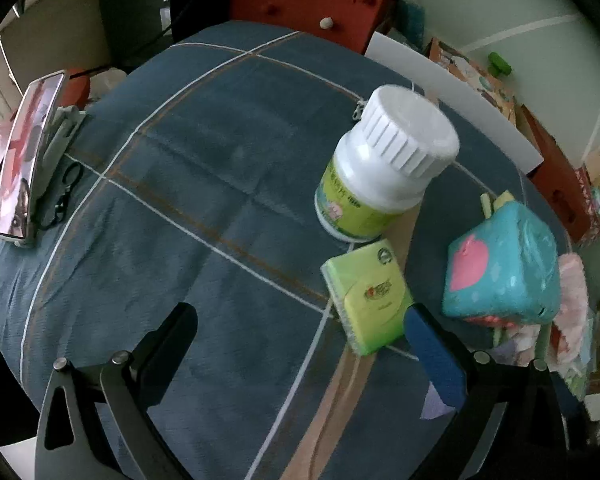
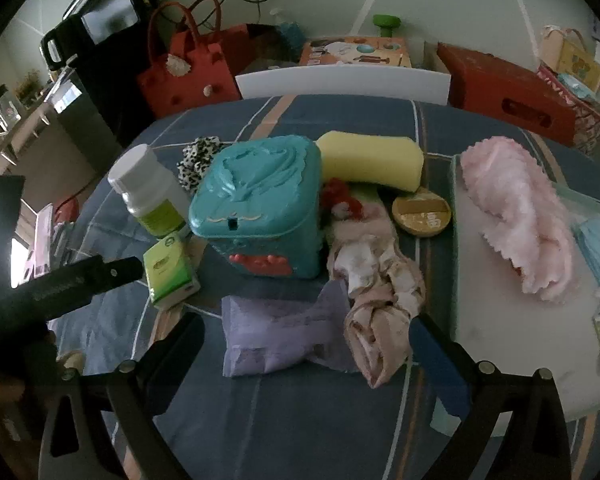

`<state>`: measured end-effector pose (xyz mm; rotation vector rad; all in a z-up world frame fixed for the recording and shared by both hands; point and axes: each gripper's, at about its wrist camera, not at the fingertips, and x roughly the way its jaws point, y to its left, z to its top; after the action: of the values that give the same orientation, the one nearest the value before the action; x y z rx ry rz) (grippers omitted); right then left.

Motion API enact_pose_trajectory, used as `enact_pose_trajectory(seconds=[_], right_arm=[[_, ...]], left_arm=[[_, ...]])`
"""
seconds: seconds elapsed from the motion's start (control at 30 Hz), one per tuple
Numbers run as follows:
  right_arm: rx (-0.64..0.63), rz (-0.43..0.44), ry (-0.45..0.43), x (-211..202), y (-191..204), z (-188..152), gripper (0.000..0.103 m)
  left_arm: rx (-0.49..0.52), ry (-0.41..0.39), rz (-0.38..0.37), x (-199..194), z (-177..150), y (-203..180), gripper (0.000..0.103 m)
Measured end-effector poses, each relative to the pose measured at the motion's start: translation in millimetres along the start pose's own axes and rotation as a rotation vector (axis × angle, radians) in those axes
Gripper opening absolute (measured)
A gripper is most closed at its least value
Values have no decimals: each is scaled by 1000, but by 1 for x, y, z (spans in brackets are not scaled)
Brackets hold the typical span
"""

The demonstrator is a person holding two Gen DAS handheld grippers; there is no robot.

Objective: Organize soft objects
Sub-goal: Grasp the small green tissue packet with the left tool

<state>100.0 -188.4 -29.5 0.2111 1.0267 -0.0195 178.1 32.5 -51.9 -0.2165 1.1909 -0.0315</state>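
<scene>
Blue checked bench (image 2: 300, 420) cluttered; my right gripper (image 2: 306, 334) jaws spread, empty, over lilac tissue pack (image 2: 276, 332): light, squashy, pinch mid-body; left gripper (image 1: 300, 320) jaws spread, empty

Place: a lived-in home room
Showing it: red handbag (image 2: 188, 68) sitting by the wall, checked cloth (image 1: 204, 184) covering the surface, board-game box (image 2: 356, 52) lying behind

Fluffy pink cloth (image 2: 516, 216) on white tray (image 2: 500, 360); crumpled beige, perhaps scarf-like, fabric (image 2: 380, 292) beside lilac pouch (image 2: 276, 332).
</scene>
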Motion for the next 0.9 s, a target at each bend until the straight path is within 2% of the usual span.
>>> enact_pose_trajectory(seconds=[0.17,0.37,0.8,0.9], right_arm=[[25,-10,-14,-4,-9,3,103],[41,-17,-10,-2,-15,5,103],[67,-26,-12,-4,-25,5,103],[64,-29,-14,-4,-24,5,103]], left_arm=[[-18,-14,1,5,8,-11,103],[-7,17,-24,25,13,-28,103],[90,73,99,67,15,-63,103],[111,70,121,68,14,-68,96]])
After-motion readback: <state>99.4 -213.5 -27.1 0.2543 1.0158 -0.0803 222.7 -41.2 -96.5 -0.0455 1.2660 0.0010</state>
